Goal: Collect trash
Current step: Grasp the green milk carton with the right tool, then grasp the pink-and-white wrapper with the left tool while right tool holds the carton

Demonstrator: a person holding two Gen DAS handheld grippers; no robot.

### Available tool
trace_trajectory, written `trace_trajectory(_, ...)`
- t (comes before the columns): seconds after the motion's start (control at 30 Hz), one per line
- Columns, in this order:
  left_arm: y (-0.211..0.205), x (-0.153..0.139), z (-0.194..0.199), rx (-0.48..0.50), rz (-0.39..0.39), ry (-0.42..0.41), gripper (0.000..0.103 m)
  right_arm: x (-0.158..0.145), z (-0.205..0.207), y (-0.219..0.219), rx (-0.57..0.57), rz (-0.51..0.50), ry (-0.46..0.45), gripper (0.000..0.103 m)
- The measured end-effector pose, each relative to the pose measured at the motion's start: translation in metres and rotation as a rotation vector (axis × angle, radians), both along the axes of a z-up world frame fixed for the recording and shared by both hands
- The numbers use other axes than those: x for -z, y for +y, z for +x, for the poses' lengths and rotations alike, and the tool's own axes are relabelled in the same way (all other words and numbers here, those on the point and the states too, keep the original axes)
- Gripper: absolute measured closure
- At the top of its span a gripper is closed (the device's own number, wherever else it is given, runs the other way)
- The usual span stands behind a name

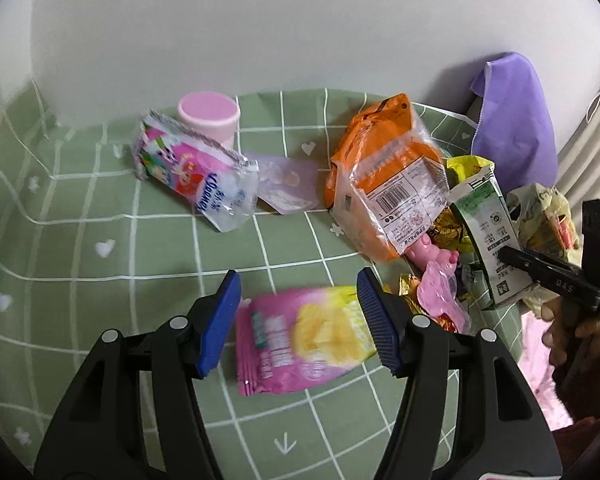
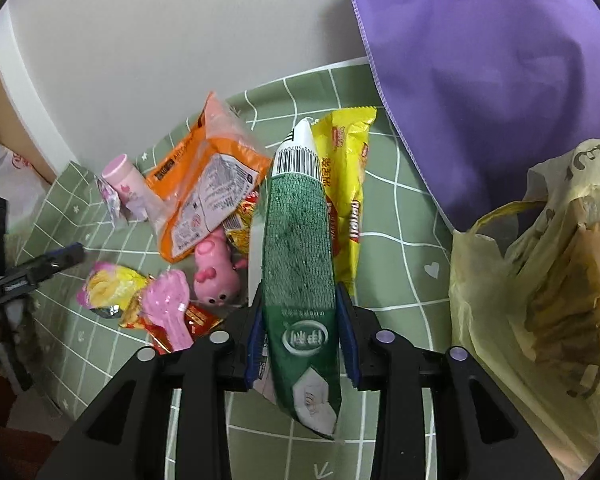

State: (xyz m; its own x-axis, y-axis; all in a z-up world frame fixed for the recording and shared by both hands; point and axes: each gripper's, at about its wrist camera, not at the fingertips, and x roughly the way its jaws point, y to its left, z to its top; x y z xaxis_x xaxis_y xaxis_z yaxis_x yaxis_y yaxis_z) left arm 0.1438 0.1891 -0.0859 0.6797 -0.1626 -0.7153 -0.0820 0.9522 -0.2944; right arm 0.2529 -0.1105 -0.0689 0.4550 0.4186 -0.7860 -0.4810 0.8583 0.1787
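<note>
Right tongs (image 2: pixel 302 332) pinch the green carton (image 2: pixel 300 248) lengthwise, barcode end pointing away; left tongs (image 1: pixel 298 320) spread.

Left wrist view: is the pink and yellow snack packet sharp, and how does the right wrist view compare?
Left wrist view: pink and yellow snack packet smeared by blur, print unreadable; orange wrapper sharper. Right wrist view: green carton crisp, barcode legible; fisheye bends tablecloth grid.

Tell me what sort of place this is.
Probably a home, at a table set against a plain wall. A green checked tablecloth with little hearts covers it, snack wrappers and a pink pig toy are scattered over it, and a yellow plastic bag stands by for the trash.
</note>
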Motion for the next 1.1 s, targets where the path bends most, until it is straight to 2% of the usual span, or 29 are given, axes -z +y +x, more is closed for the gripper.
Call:
trace_trajectory(0.07,-0.001,-0.007,-0.005,-0.011,0.045,-0.01,0.046,-0.002,-0.002,0.002,-0.005,-0.017,-0.026,0.049)
trace_trajectory(0.2,-0.006,-0.013,-0.014,-0.023,0.094,-0.027,0.046,-0.008,-0.002,0.007,-0.017,-0.051,-0.063,0.045)
trace_trajectory(0.37,-0.01,-0.005,-0.019,0.002,0.114,-0.016,0.046,-0.002,0.006,0.023,-0.034,-0.103,-0.059,0.045)
trace_trajectory(0.53,-0.007,0.0,-0.024,0.0,0.102,0.001,0.046,0.011,0.023,0.04,-0.029,-0.178,-0.034,0.047)
trace_trajectory(0.77,-0.007,0.005,-0.024,0.005,0.102,0.017,0.046,-0.034,0.006,0.011,0.016,-0.065,-0.116,0.049)
trace_trajectory(0.93,-0.015,0.0,-0.01,0.071,0.13,-0.002,0.046,-0.049,-0.002,-0.016,0.064,-0.002,-0.126,0.049)
trace_trajectory(0.97,-0.011,-0.002,-0.005,0.059,0.125,-0.004,0.046,-0.05,-0.004,-0.02,0.07,0.004,-0.128,0.049)
trace_trajectory(1.1,0.025,-0.008,0.02,-0.137,-0.005,-0.018,0.046,-0.054,-0.009,-0.028,0.085,0.007,-0.144,0.049)
